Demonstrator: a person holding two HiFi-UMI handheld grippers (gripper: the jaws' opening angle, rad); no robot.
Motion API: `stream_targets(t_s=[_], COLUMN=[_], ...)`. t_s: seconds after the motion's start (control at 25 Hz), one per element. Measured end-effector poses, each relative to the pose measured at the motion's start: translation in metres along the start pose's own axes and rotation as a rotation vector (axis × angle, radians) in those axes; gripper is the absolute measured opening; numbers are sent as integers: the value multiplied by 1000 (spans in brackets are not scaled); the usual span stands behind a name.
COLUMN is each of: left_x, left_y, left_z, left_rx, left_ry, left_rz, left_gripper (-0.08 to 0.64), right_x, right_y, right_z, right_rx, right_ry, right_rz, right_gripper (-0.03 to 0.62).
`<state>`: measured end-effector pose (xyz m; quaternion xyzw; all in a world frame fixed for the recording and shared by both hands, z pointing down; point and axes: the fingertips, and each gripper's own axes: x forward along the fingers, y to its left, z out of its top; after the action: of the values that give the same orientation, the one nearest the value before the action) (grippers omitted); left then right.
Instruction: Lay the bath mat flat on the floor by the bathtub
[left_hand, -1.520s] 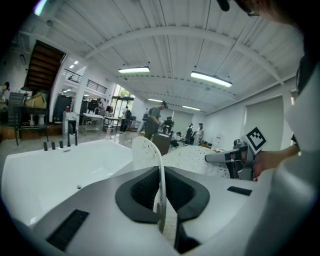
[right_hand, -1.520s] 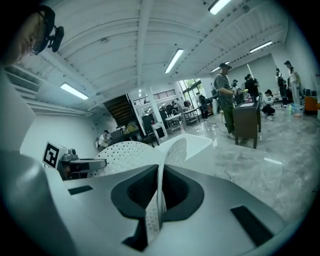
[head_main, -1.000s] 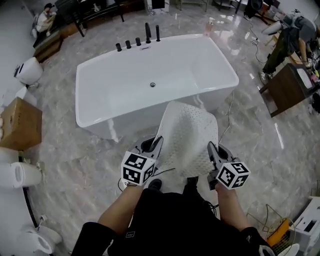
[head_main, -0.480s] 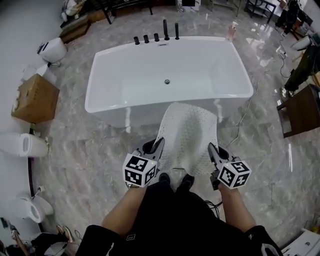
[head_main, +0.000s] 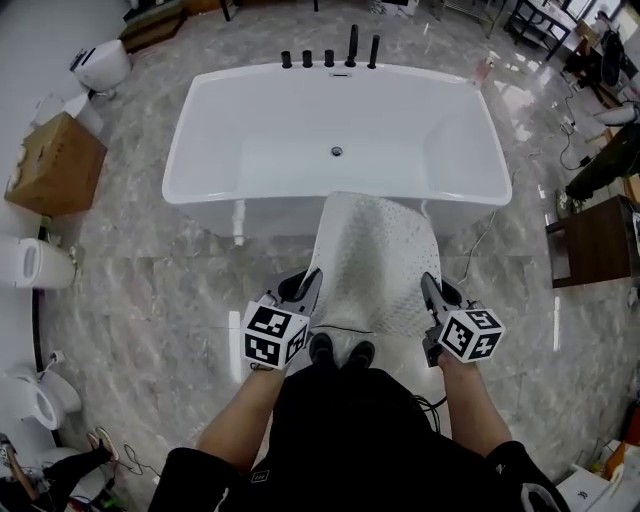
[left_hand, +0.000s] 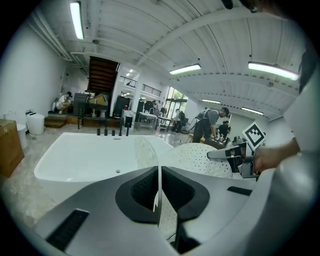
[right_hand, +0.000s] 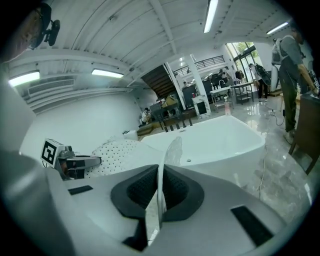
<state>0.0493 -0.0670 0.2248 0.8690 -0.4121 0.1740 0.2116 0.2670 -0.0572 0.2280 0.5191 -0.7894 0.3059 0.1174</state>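
Note:
The white perforated bath mat (head_main: 375, 262) hangs spread between both grippers above the marble floor, its far edge reaching toward the front wall of the white bathtub (head_main: 200, 130). My left gripper (head_main: 314, 277) is shut on the mat's near left corner. My right gripper (head_main: 429, 282) is shut on the near right corner. In the left gripper view the mat's thin edge (left_hand: 159, 180) runs between the closed jaws, with the bathtub (left_hand: 75, 160) beyond. The right gripper view shows the same pinch on the mat's edge (right_hand: 161, 192), and the dotted mat (right_hand: 120, 152) sags to the left.
Black faucets (head_main: 330, 58) line the tub's far rim. A cardboard box (head_main: 55, 165) and toilets (head_main: 30, 265) stand at the left. A wooden table (head_main: 590, 240) is at the right, a cable (head_main: 482, 232) trails on the floor. The person's shoes (head_main: 340, 350) are below the mat.
The view has swung so the tub sits square in front. The mat stays stretched between both shut grippers, now lined up with the tub's front wall.

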Motion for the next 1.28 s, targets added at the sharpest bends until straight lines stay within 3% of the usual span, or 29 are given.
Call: stream_targets(t_s=[0.32,0.6,1.28], left_x=[-7,-3,99], left_y=[20,21,60], left_z=[-21,-48,-162], left_rx=[46,9,-208], left_ry=[24,77,187], left_rz=[-46,2,40], left_gripper=[21,21,21], right_x=[33,31,135], right_y=[41,26,-39], right_z=[-1,-33,-131], right_rx=[-72,-46,-35], right_ry=[19,75,246], right_rz=[15,46,42], right_gripper=[23,23,23])
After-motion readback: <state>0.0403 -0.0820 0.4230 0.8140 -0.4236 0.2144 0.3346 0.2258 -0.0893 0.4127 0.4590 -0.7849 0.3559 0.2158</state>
